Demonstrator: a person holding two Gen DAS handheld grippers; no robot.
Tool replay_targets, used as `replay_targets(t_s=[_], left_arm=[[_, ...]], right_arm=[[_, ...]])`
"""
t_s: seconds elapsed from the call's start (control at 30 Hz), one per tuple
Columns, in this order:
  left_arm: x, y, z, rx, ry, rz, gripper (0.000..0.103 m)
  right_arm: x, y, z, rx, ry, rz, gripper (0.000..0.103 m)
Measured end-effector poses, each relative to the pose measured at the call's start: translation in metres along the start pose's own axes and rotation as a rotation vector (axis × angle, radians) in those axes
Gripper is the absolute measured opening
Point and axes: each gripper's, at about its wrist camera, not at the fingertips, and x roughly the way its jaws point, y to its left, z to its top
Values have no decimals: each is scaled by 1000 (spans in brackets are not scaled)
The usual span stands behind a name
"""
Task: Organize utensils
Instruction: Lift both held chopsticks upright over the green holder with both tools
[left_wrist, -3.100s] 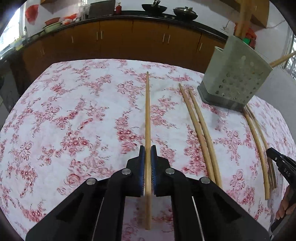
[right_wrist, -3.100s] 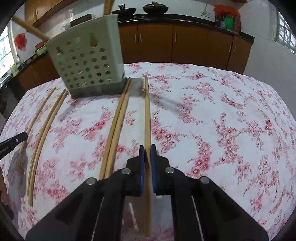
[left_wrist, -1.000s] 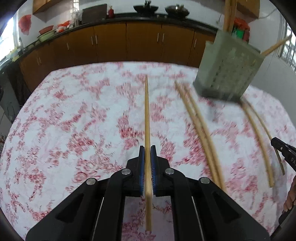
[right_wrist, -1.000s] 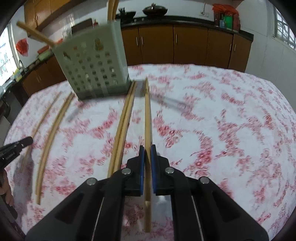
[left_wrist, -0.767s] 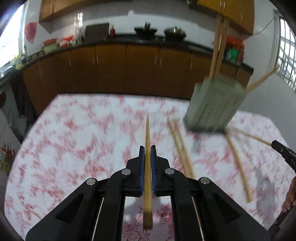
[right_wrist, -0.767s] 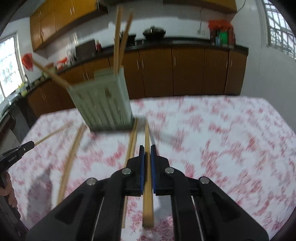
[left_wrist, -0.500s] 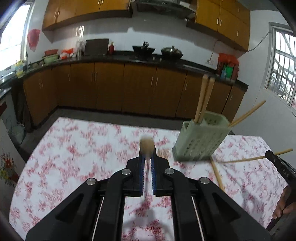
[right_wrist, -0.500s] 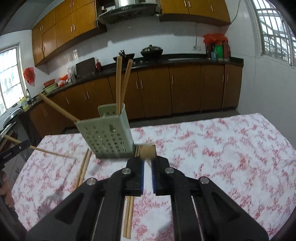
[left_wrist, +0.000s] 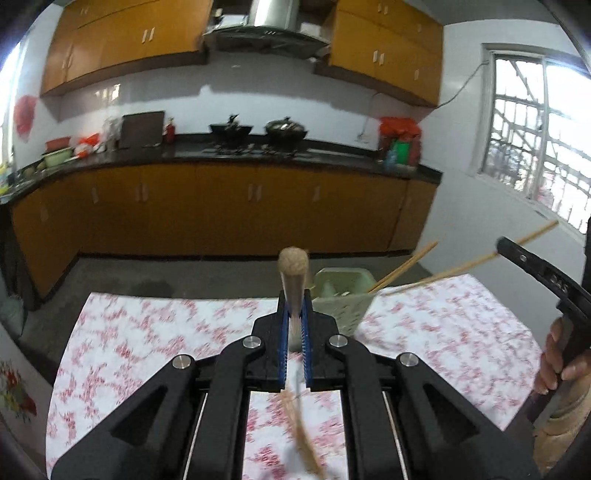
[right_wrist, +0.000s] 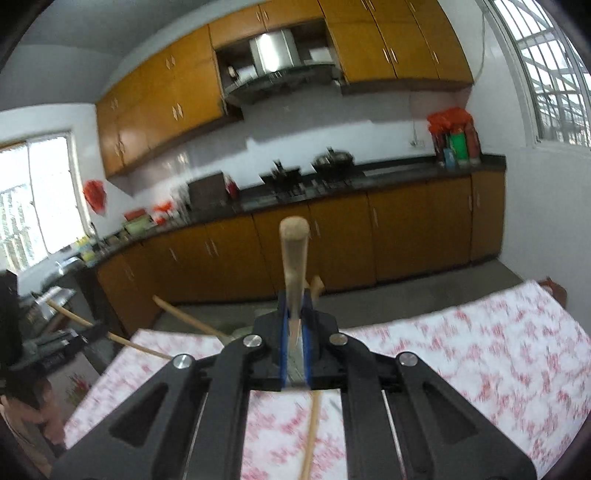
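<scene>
Chopsticks — plain round wooden sticks, pale tan — are what both tools carry. The left gripper (left_wrist: 294, 325) has its blue ribbed pads pressed together on one chopstick (left_wrist: 293, 275), which points almost straight at the lens so that its blunt, grainy end fills the centre of the left wrist view. The right gripper (right_wrist: 294, 325) pinches a second chopstick (right_wrist: 294, 254) the same way, its rounded end raised against the kitchen cabinets (right_wrist: 406, 229). Both grippers are tilted up, well above the table (left_wrist: 443, 332), whose cloth is white with a red floral print.

Beyond the left gripper's fingers stands the pale green utensil holder (left_wrist: 341, 295), a perforated plastic box open at the top; one chopstick leans out of it to the right. In the left wrist view the right gripper appears at the right edge as a black arm gripped by the person's hand (left_wrist: 561, 362), its held stick slanting down toward the holder. Raised lettering on that arm may read "DAS", though it is too small to be sure. More loose sticks lie on the cloth under each gripper — blurred.
</scene>
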Motion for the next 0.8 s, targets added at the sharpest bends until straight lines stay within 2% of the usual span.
replay_targets(t_s=[0.17, 0.3, 0.57, 0.8], left_arm=[[3, -12, 29, -17, -54, -20, 7], [20, -24, 50, 15, -74, -9, 7], [83, -43, 41, 75, 63, 26, 7], [102, -46, 34, 56, 102, 6, 8]], right_arm=[[17, 13, 21, -19, 3, 12, 8], [56, 14, 27, -6, 98, 13, 8], [118, 15, 9, -15, 234, -25, 8], [136, 18, 0, -12, 257, -8, 11]])
